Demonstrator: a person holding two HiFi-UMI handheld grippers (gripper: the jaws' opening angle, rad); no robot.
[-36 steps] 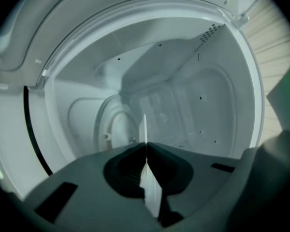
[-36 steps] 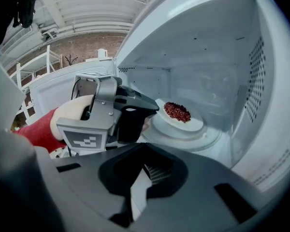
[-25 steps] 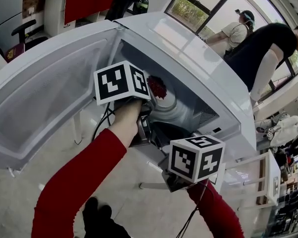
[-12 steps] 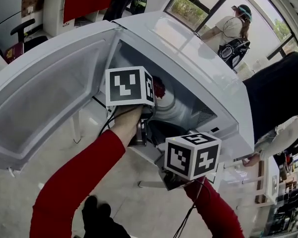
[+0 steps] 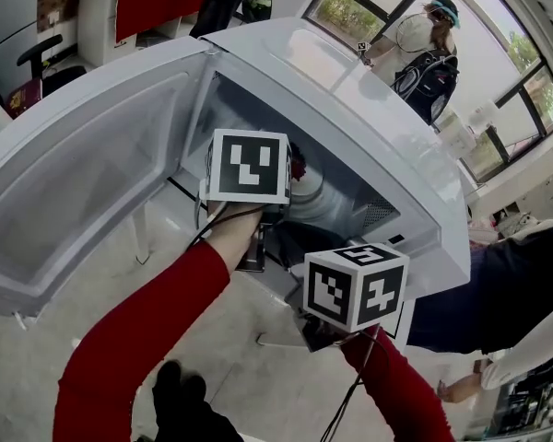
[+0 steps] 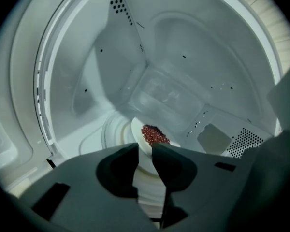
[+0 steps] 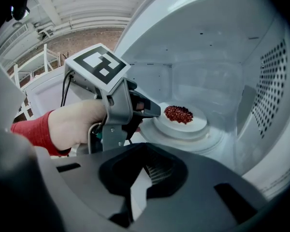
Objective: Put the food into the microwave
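Left tool (image 6: 145,148) is clamped on the rim of the plate (image 6: 137,131) of red food (image 6: 154,134), inside the open microwave (image 5: 350,90). Right tool (image 7: 141,170) is held closed and empty before the opening.

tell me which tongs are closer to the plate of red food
Left. The left tongs clamp the plate at its rim inside the microwave; the right tongs hang outside its opening, short of the plate.

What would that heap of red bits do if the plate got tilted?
The red food looks like a loose heap of small grains, so it would probably roll and scatter. The plate looks shallow, so it likely holds little back. Pinched only at its edge by the left gripper, it may tilt easily.
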